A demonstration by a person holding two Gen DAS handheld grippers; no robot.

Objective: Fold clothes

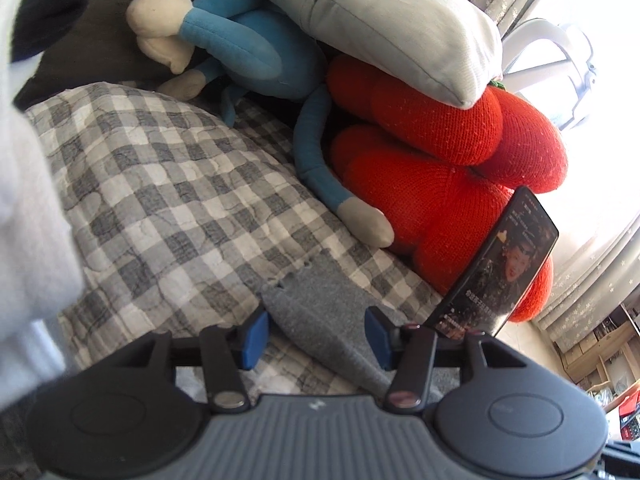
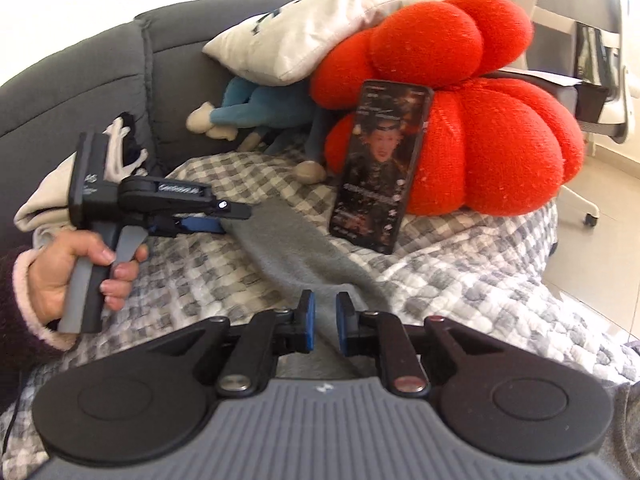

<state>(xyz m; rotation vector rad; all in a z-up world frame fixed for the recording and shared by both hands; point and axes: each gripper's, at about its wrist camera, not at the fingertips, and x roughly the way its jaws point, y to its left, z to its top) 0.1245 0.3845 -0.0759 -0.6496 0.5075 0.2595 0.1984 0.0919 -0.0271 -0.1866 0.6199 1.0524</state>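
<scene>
A grey knit garment (image 1: 320,312) lies as a long strip across a grey-and-white checked quilt (image 1: 160,184). My left gripper (image 1: 317,336) stands open, its blue pads on either side of the strip's end without pressing it. In the right wrist view the grey garment (image 2: 288,248) runs from the left gripper (image 2: 228,220), held in a person's hand (image 2: 80,272), down to my right gripper (image 2: 326,320). The right jaws are nearly together, with grey fabric pinched in the narrow gap.
A phone (image 2: 380,168) with a lit screen leans on a red knit cushion (image 2: 500,140). A blue plush toy (image 2: 260,108) and a white pillow (image 2: 300,36) rest against the dark grey sofa back (image 2: 80,80). A cream garment (image 2: 40,208) lies at left; an office chair (image 2: 600,60) stands at right.
</scene>
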